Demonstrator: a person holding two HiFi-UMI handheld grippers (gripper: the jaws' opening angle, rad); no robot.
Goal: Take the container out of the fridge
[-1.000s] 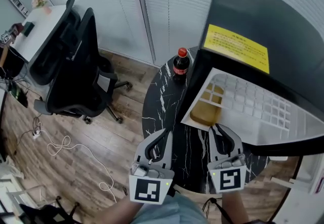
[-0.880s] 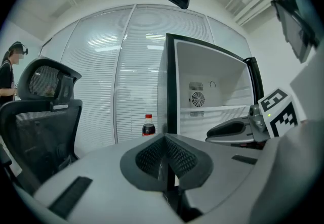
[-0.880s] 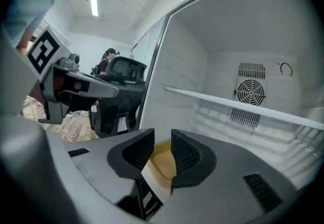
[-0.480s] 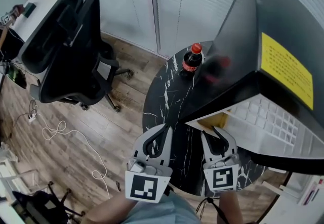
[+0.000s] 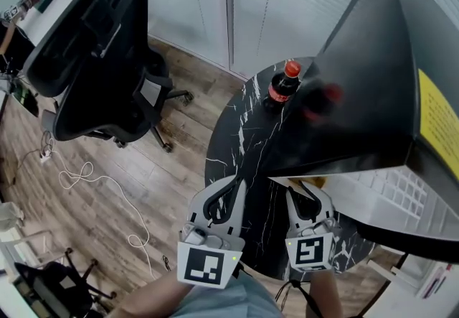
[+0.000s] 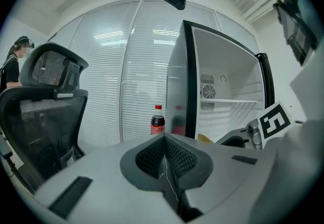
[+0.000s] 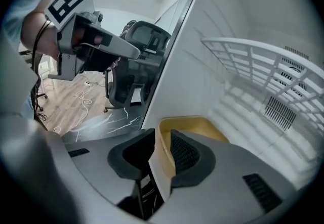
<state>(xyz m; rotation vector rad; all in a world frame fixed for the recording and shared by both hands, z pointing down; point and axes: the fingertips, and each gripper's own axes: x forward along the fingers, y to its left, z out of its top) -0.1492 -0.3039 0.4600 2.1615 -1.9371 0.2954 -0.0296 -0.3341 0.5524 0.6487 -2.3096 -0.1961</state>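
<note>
Driving the rig remotely here, quick status. The container (image 7: 190,127) sits on the floor of the fridge (image 5: 373,94), right at the front by the left side wall. The right gripper (image 7: 163,139) is the one on it. Its jaws have just been closing with the near wall between them, one pad outside and one inside. From the right gripper view both pads look to be pressing on that wall, so I'm calling it a pinch on the rim.

What matters for the next move is that the container lies straight ahead of the right gripper and its long side runs away from me, deeper into the fridge. So I reckon it's a straight pull back along that line, out over the table (image 5: 237,144).

The left gripper (image 5: 231,184) is closed on nothing. It hangs outside the fridge, left of that side wall, over the table. A bottle (image 5: 281,87) stands further back, well clear.

Annoying bits:
- In the head view the fridge's black top covers nearly everything, so I only get a yellow sliver of the container by the right gripper's tips.
- The jaws block the container's base.
- I can't tell if anything's inside, or if there's a lip at the fridge's front edge.
- A shelf (image 7: 263,66) hangs above it, and the clearance looks fine.
</note>
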